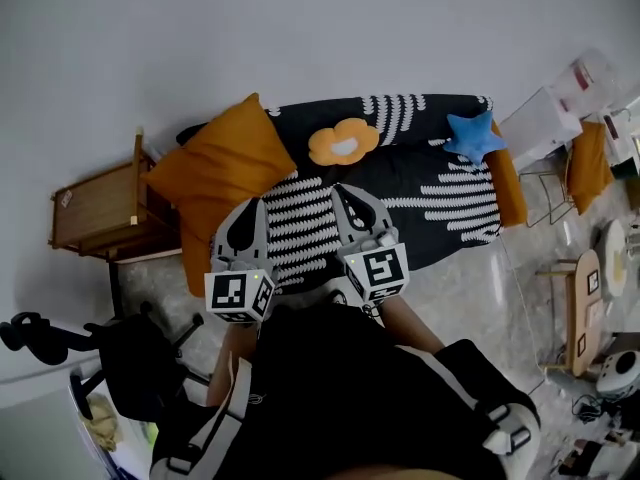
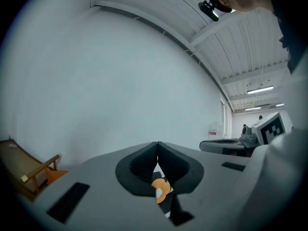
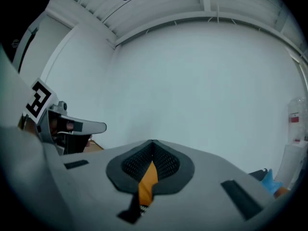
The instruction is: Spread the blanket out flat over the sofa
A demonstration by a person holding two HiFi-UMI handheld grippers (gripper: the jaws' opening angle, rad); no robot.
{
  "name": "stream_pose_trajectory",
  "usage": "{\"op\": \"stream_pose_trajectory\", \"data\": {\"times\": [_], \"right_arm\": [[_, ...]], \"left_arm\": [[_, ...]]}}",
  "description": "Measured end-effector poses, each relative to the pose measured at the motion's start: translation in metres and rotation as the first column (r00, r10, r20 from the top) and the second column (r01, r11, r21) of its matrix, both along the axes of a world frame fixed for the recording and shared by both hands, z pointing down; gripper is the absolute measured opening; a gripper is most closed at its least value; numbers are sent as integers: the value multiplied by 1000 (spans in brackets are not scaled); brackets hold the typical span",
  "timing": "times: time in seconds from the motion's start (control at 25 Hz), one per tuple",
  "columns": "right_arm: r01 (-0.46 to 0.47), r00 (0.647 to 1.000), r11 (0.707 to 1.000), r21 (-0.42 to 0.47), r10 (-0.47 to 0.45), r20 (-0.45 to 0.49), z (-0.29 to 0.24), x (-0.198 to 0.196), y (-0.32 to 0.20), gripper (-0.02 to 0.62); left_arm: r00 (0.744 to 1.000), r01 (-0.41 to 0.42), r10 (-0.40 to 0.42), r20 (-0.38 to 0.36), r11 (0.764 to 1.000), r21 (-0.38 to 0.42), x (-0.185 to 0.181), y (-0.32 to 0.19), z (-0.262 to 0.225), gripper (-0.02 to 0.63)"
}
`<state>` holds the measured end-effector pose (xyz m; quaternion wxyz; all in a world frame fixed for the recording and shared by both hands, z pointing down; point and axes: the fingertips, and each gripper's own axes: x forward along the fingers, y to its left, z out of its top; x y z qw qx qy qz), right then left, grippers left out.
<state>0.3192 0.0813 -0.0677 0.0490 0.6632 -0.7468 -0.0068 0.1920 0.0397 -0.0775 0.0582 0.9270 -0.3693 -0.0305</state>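
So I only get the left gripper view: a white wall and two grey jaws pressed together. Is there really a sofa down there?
Observer: Yes. The head view shows it covered end to end by a black, white-striped blanket.
Operator: Anything lying on it that I can't see?
Observer: A blue star cushion sits near the right end.
Operator: And the other tool's jaws?
Observer: The right gripper has its jaws together too; its own view shows them meeting at the tips.
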Motion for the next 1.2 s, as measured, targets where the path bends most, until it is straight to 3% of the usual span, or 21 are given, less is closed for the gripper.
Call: {"op": "stream_pose_trajectory", "data": {"times": [0.12, 0.6, 1.2], "right_arm": [[-7, 1000, 1000, 20, 7, -20, -2, -2, 2, 8], [-14, 1000, 1000, -20, 14, -5, 0, -17, 5, 8], [-35, 998, 999, 14, 36, -51, -4, -23, 8, 8]], "left_arm": [[998, -30, 30, -49, 1000, -3, 0, 3, -4, 21], [998, -48, 49, -29, 998, 46, -10, 9, -12, 21], [997, -73, 73, 1, 994, 85, -16, 14, -18, 21]]}}
